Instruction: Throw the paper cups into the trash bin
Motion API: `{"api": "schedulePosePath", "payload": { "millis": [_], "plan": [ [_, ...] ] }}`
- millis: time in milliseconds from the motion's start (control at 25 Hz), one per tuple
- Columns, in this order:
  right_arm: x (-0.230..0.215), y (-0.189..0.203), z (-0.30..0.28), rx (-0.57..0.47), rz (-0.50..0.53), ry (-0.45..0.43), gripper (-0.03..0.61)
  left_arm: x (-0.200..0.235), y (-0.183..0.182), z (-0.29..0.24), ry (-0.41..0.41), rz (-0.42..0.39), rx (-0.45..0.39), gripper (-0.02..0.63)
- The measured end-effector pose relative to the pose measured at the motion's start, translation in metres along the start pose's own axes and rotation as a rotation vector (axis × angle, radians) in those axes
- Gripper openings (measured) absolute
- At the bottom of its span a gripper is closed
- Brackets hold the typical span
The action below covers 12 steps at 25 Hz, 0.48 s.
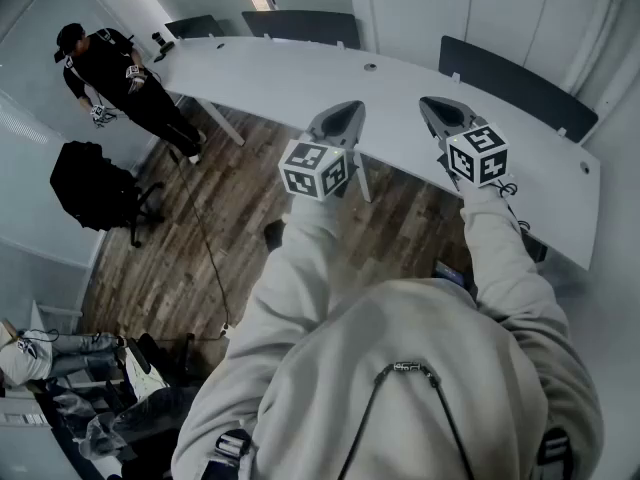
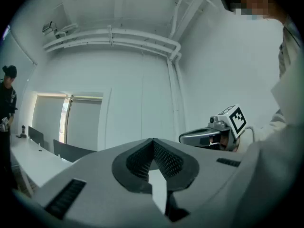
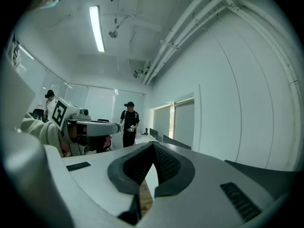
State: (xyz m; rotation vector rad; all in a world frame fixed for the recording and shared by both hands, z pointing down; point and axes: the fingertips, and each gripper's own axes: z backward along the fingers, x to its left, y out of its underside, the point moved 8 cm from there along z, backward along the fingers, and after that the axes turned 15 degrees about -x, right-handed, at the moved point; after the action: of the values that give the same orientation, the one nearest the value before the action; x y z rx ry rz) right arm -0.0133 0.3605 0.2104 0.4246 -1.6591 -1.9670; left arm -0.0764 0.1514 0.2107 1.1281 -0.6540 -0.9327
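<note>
Left gripper (image 1: 345,110) and right gripper (image 1: 433,104), both clenched on nothing, hang by the desk's (image 1: 300,68) near edge, where a careless swing could knock it.

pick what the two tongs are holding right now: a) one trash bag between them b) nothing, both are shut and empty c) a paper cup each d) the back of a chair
b: the left tongs and the right tongs each show jaws closed tip to tip with nothing between them.
</note>
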Motion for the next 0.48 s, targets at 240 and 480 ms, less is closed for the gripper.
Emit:
{"api": "schedulePosePath", "payload": {
  "millis": [240, 480],
  "plan": [
    [-0.0057, -0.002, 0.0033, -0.011, -0.004, -0.009, 0.018, -0.0057, 0.005, -0.007, 0.006, -0.004, 0.013, -0.002],
    [-0.0012, -0.0071, 0.0023, -0.025, -0.008, 0.008, 0.018, -0.0024, 0.0046, -0.0033, 0.014, 0.007, 0.015, -0.002]
  ]
}}
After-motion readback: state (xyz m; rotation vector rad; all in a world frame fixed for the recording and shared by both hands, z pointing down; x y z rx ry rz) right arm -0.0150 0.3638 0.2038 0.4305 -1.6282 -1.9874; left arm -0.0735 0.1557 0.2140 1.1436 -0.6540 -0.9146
